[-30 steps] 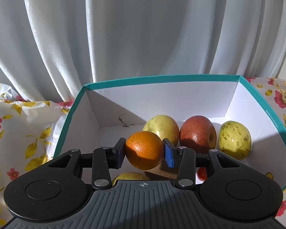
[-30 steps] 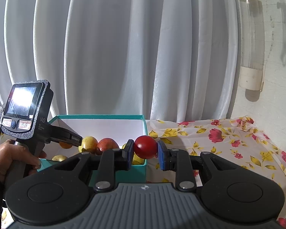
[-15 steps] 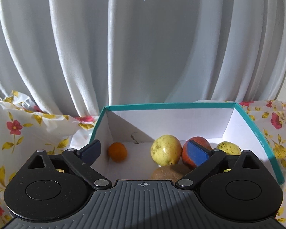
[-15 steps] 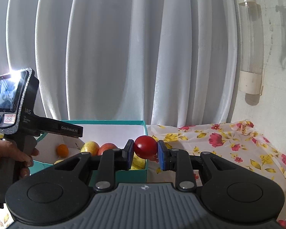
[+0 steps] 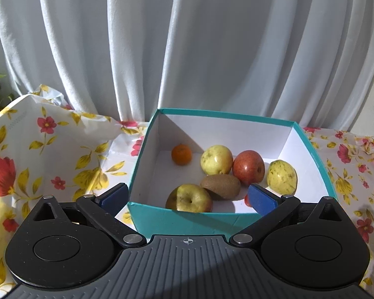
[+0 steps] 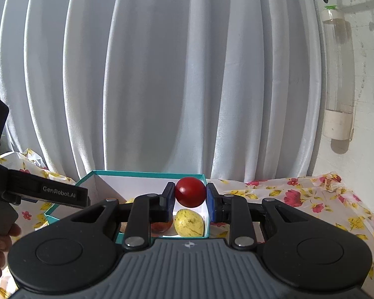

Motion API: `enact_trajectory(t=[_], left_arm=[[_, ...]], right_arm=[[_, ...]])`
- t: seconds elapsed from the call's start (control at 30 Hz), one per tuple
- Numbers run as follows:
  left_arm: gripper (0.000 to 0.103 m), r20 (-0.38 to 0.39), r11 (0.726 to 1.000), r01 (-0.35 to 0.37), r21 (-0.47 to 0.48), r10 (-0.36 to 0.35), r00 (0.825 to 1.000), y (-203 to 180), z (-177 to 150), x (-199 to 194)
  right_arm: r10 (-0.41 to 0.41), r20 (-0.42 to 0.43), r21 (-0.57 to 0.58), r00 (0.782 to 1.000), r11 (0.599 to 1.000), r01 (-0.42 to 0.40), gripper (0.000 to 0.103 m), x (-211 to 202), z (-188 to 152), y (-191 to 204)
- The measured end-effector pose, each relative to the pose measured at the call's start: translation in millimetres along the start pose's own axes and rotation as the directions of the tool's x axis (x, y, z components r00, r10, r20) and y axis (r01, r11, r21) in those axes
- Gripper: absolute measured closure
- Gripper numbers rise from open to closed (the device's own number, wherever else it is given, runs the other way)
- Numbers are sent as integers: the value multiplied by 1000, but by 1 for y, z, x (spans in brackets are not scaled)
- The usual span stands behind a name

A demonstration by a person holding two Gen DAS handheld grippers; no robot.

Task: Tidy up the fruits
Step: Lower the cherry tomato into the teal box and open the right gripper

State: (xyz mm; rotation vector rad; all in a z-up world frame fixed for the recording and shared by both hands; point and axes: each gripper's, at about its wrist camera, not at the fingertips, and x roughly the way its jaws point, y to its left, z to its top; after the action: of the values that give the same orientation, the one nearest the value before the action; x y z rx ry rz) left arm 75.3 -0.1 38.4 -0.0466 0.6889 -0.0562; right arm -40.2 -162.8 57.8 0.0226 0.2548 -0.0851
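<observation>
Holding: your right gripper point(image 6: 190, 194) clamps a smooth, soft tomato point(image 6: 190, 192) at center frame; squeeze gently. Left gripper point(image 5: 187, 198) gapes empty.

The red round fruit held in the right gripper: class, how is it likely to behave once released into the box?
The red round fruit looks smooth and near-spherical, so it would probably roll. The teal box walls should likely contain it. The right gripper holds it at two small contacts, so it may slip.
</observation>
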Motion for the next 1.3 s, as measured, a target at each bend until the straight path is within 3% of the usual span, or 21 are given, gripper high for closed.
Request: enact_trajectory(t=[0.4,0.83,1.3], left_arm=[[0,-14,997,-68,-48,67,998,17,-12,-17],[0,-35,989,-132,-67,130,991,27,-19,-17],[0,-88,982,-180,-61,175,981,37,-33,-11]], right_arm=[[58,9,-22,998,998,-58,78,5,5,10],[62,-36,-23,997,998,-62,77,33,3,12],[37,-225,25,974,999,-32,77,115,-41,9]])
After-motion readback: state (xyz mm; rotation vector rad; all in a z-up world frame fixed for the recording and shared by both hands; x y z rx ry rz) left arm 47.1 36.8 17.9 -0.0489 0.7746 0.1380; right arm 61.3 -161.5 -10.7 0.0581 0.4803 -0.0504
